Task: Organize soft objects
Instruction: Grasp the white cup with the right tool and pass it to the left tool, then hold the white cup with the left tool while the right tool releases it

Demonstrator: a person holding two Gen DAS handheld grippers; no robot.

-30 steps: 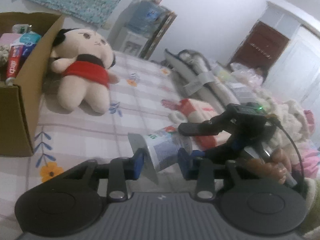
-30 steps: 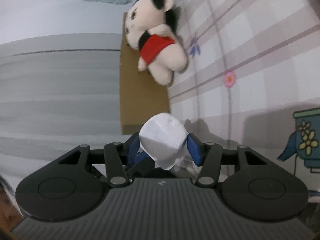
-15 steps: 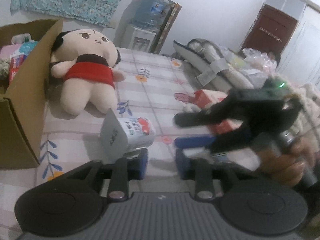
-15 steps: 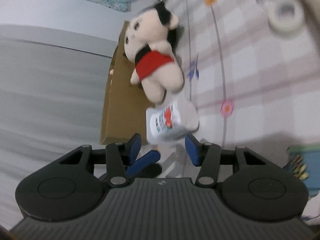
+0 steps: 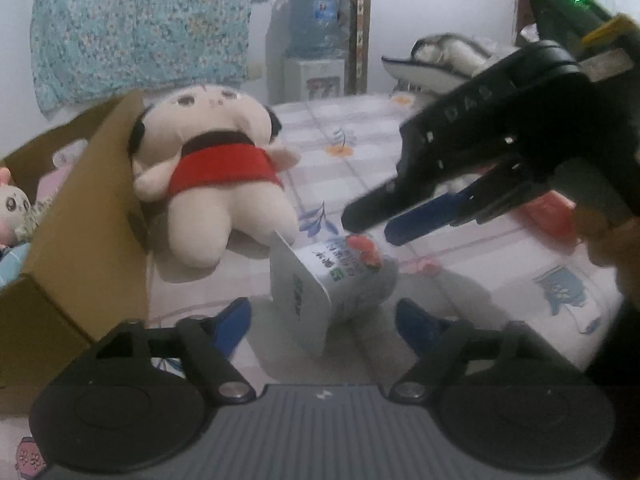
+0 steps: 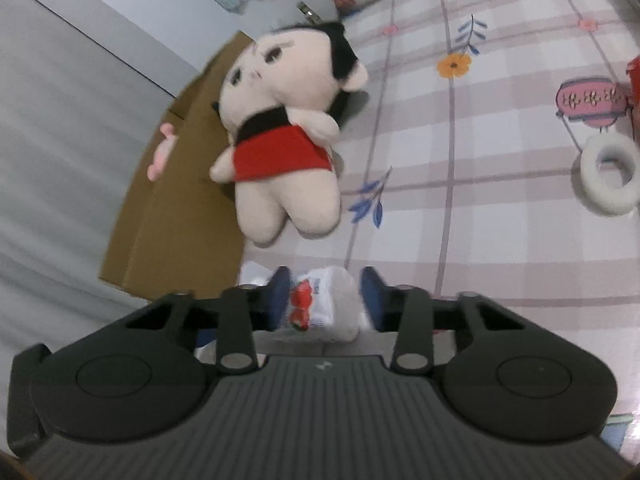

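While the plush doll (image 5: 216, 184) leans unboxed against the cardboard box (image 5: 84, 240) at left, left hand-held gripper (image 5: 324, 320) has just opened, releasing the pouch (image 5: 332, 276) at lower centre; right hand-held gripper (image 6: 322, 298), just closing, flanks it, grip uncertain.

Plush doll (image 5: 216, 168) on checked bedsheet (image 6: 500, 184)

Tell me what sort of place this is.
Probably a bedroom at home: a checked, flower-printed bedsheet as the work surface, a plush doll beside a cardboard box, and a water dispenser against the wall.
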